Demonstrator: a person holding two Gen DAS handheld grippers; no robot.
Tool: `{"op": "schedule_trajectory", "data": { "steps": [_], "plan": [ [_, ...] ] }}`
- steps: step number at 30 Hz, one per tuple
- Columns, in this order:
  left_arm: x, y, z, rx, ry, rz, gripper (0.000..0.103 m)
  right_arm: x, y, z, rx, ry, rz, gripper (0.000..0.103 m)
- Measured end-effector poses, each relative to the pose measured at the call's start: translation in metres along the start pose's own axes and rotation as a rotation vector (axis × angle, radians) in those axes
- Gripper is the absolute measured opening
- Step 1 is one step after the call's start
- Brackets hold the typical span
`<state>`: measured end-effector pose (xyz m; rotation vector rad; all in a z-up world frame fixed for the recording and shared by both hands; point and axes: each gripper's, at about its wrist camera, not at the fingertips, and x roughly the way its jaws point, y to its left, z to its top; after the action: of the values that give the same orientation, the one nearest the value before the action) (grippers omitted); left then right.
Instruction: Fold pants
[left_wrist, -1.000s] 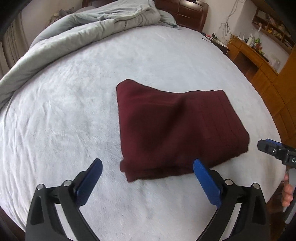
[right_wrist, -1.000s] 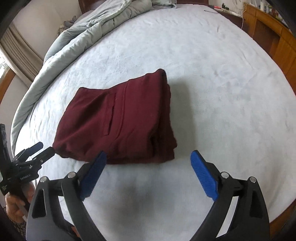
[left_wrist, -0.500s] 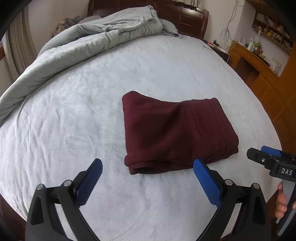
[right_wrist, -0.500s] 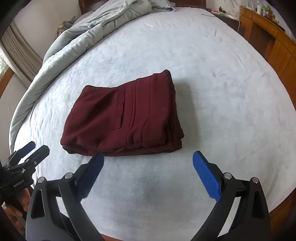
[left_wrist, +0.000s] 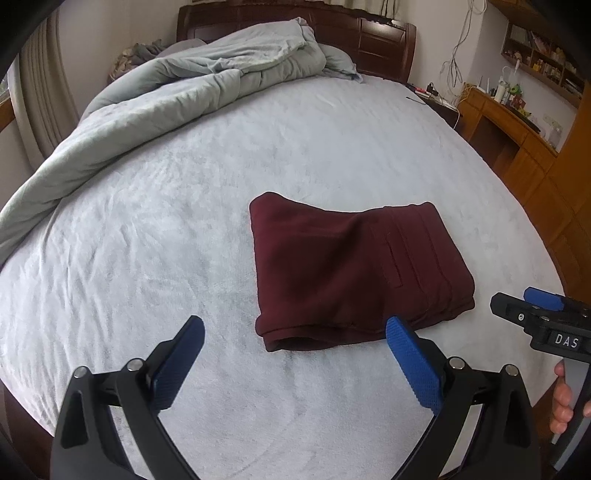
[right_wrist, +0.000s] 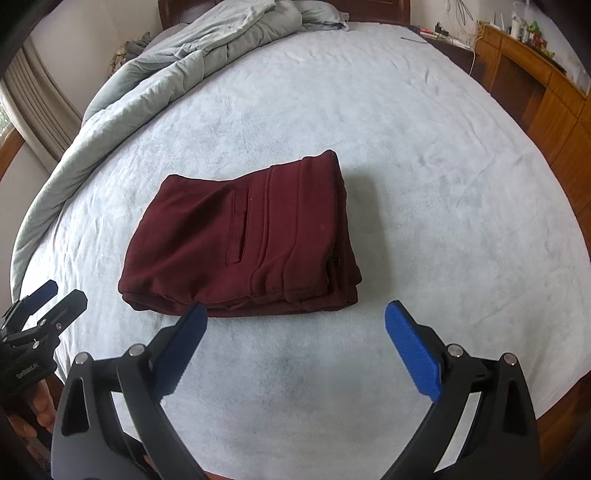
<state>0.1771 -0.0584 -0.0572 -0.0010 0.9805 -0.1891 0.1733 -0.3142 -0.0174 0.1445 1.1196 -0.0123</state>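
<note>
Both grippers have pulled back and up from the pants since a second ago, so the pants look smaller and farther away now, and more of the bed shows around them. The dark red pants have not moved at all. They lie in a neat, thick, folded stack near the middle of the pale sheet, with the pocket slit on top and the layers lined up along the near edge. The left gripper hangs over the sheet in front of the pants with its blue pads wide apart and nothing between them. The right gripper is the same, with its two fingers spread and empty, near the pants but not touching them. Each view also shows the other gripper off to the side, away from the cloth. A big gray blanket is bunched up at the far side of the bed, well apart from the pants, and a wooden desk stands beyond the bed. Since both grippers have let go and backed away, and the stack looks tidy, it seems the folding is done. Maybe one small pat could flatten the puffy corner, but nothing more looks needed.
</note>
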Motion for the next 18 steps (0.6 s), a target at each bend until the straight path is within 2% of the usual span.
{"op": "schedule_trajectory", "data": {
  "steps": [18],
  "plan": [
    [0.0077, -0.0027, -0.0003, 0.023, 0.019, 0.023, 0.099, 0.0064, 0.0003, 0.0009, -0.017, 0.004, -0.039, 0.097]
  ]
}}
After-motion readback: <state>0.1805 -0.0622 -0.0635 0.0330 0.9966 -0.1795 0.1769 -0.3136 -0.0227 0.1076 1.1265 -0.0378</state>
